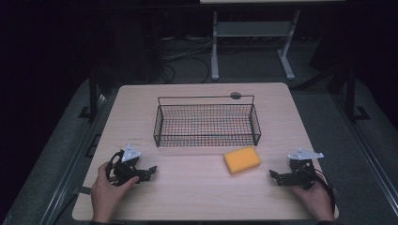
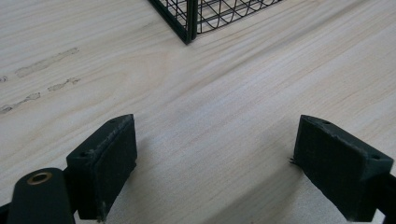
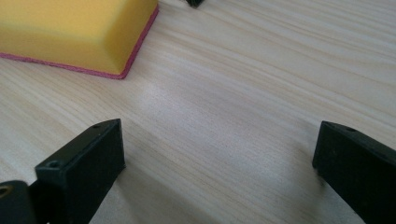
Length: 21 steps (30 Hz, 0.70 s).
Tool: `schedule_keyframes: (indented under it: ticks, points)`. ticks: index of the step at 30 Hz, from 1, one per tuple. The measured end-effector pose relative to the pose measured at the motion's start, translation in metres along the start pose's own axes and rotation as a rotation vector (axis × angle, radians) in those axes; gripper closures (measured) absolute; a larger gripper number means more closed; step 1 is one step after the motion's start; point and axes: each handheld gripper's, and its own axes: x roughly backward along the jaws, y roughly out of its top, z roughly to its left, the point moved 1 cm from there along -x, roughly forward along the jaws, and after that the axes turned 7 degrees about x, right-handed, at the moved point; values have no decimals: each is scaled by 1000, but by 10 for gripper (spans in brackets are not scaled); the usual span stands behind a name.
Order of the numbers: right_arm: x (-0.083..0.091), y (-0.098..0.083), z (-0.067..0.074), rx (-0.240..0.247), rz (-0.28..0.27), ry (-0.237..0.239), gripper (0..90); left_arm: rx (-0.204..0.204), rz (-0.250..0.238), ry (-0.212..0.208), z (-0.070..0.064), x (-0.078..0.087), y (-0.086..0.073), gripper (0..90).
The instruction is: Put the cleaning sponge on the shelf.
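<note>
Sponge (image 1: 241, 160), yellow with a thin pink underside, lies flat on the worktop (image 1: 197, 192), just in front of the wire basket (image 1: 207, 123) and toward that basket's right end, not touching it. Taking the sponge as the landmark: the right tool (image 1: 275, 176) rests on the worktop near the sponge's right side, a little closer to the person, held in the right hand (image 1: 313, 198); its jaws stand wide apart with nothing but bare wood between them, and the right gripper view shows the sponge (image 3: 74, 32) just ahead and off to one side. The left tool (image 1: 149, 171) sits well away from the sponge on its left, gripped by the left hand (image 1: 107, 193); its jaws are likewise spread wide and grasp nothing, with a corner of the basket (image 2: 189, 21) ahead.
</note>
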Motion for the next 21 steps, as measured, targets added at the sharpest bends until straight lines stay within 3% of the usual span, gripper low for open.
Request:
schedule_keyframes:
  ticks: [6, 9, 10, 14, 19, 21]
  points:
    - [0, 0, 0, 4, -1, 2, 20, 0, 0, 0, 0, 0, 0, 125]
    - [2, 1, -1, 2, 4, 5, 91, 0, 0, 0, 0, 0, 0, 125]
    - [6, 2, -2, 13, 5, 15, 160, 1, 0, 0, 0, 0, 0, 125]
    - [11, 6, -3, 16, 1, 14, 275, 0, 1, 0, 0, 0, 0, 125]
    - [18, 15, -3, 25, -23, 38, 501, 1, 0, 0, 0, 0, 0, 125]
    - [19, 16, -3, 27, -28, 45, 535, 0, 1, -1, 0, 0, 0, 125]
